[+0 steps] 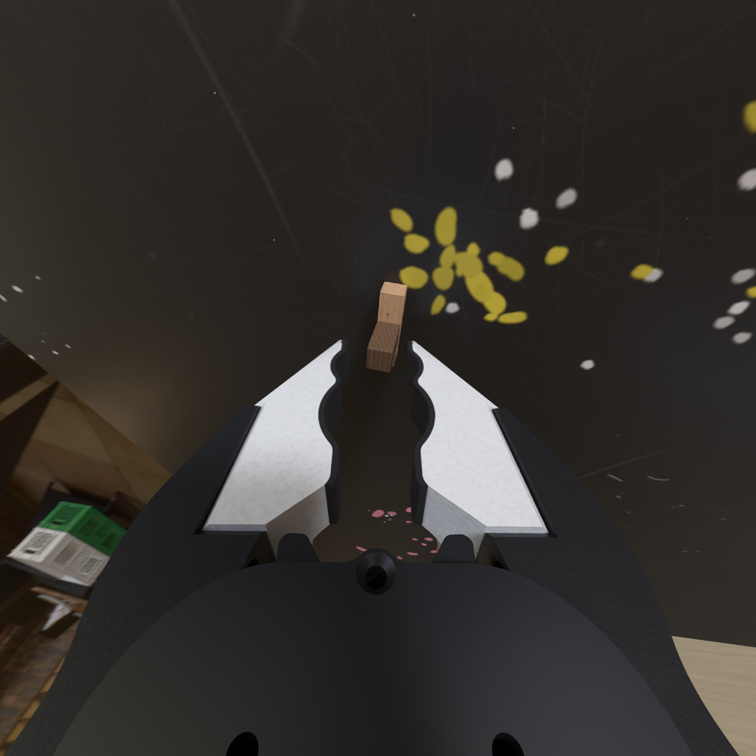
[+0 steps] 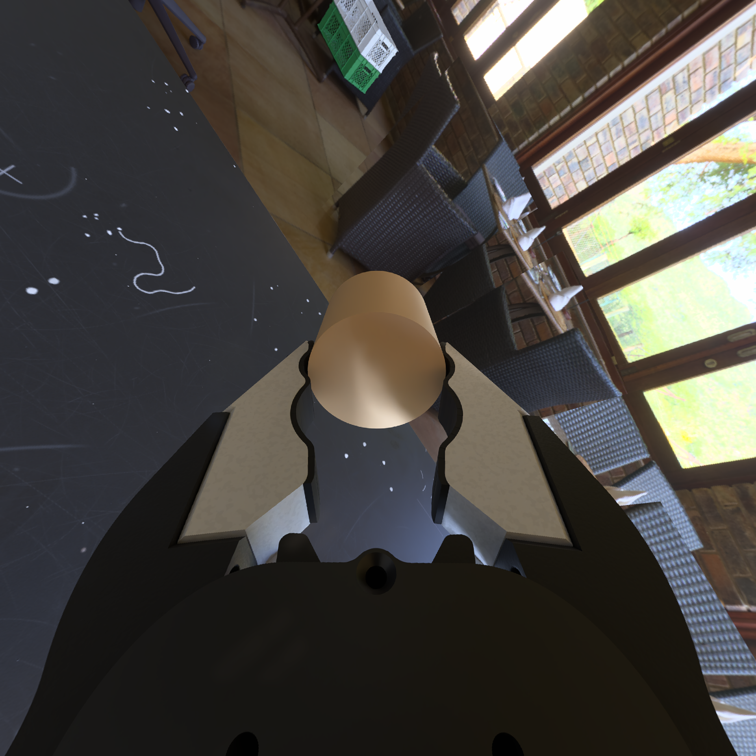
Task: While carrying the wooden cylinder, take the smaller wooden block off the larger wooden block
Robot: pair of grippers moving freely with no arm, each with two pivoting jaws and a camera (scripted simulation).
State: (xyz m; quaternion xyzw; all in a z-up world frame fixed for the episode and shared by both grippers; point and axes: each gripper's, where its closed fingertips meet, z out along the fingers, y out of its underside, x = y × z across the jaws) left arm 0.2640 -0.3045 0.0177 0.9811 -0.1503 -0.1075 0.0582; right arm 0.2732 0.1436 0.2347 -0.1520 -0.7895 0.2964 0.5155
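Observation:
In the left wrist view two wooden blocks lie on the dark table (image 1: 204, 204). A darker, shorter block (image 1: 382, 347) sits on the near end of a paler, longer block (image 1: 393, 300). My left gripper (image 1: 377, 345) is open and empty, its fingertips on either side of the darker block; I cannot tell how far above it they are. In the right wrist view my right gripper (image 2: 376, 347) is shut on the wooden cylinder (image 2: 374, 368), held between the fingertips above the table's edge (image 2: 286, 229).
Yellow (image 1: 462, 262) and white (image 1: 529, 217) paint spots mark the table past the blocks. Off the table stand a green and white crate stack (image 2: 360, 41), also in the left wrist view (image 1: 69, 544), and dark wicker chairs (image 2: 401, 212) by windows.

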